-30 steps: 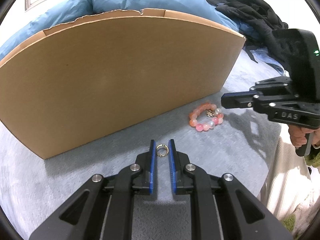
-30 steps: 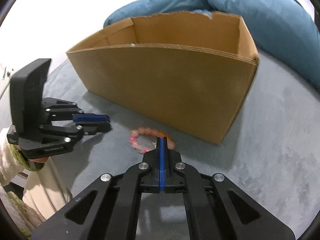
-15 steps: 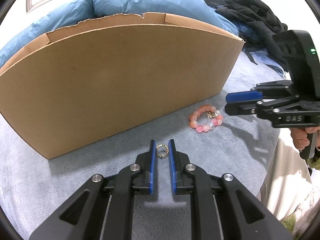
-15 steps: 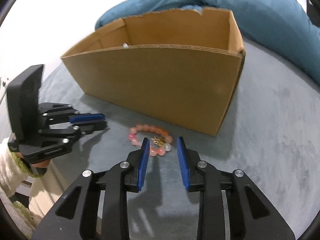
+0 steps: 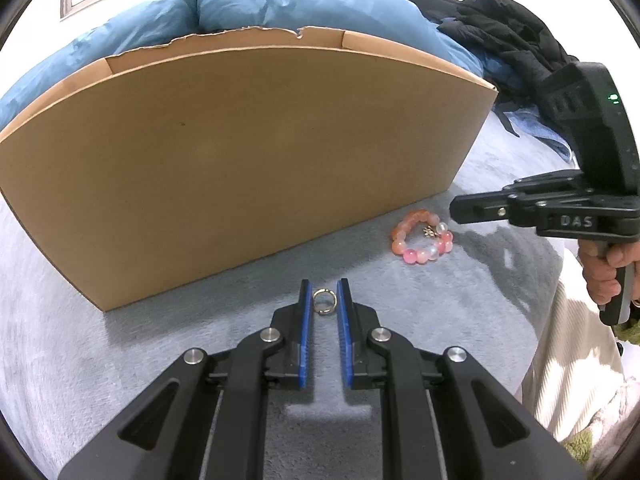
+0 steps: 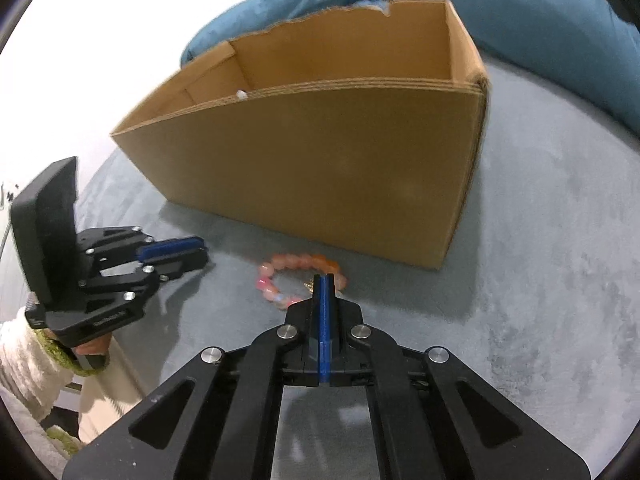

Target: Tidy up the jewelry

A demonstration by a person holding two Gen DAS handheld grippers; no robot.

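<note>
My left gripper [image 5: 324, 288] is shut on a small gold ring [image 5: 324, 301], pinched upright between its blue pads just above the grey blanket. A pink and orange bead bracelet [image 5: 420, 240] with a gold charm lies on the blanket by the front right corner of the open cardboard box [image 5: 240, 160]. My right gripper [image 6: 324, 278] is shut, its tips right over the near side of the bracelet [image 6: 280, 264]; nothing shows between its pads. Seen from the left wrist, the right gripper [image 5: 452, 210] hovers just right of the beads. The left gripper [image 6: 200, 250] sits left of the bracelet.
The box [image 6: 320, 168] has a torn back rim and a tiny white speck [image 6: 241, 94] on its near edge. Behind it lie a blue duvet [image 5: 280, 4] and a black garment [image 5: 500, 28]. A hand [image 5: 604, 276] grips the right handle; the blanket drops off at the right.
The right gripper's jaws were shut, stood open around the bracelet half a second ago, and are shut again now. The left gripper kept the ring and barely moved.
</note>
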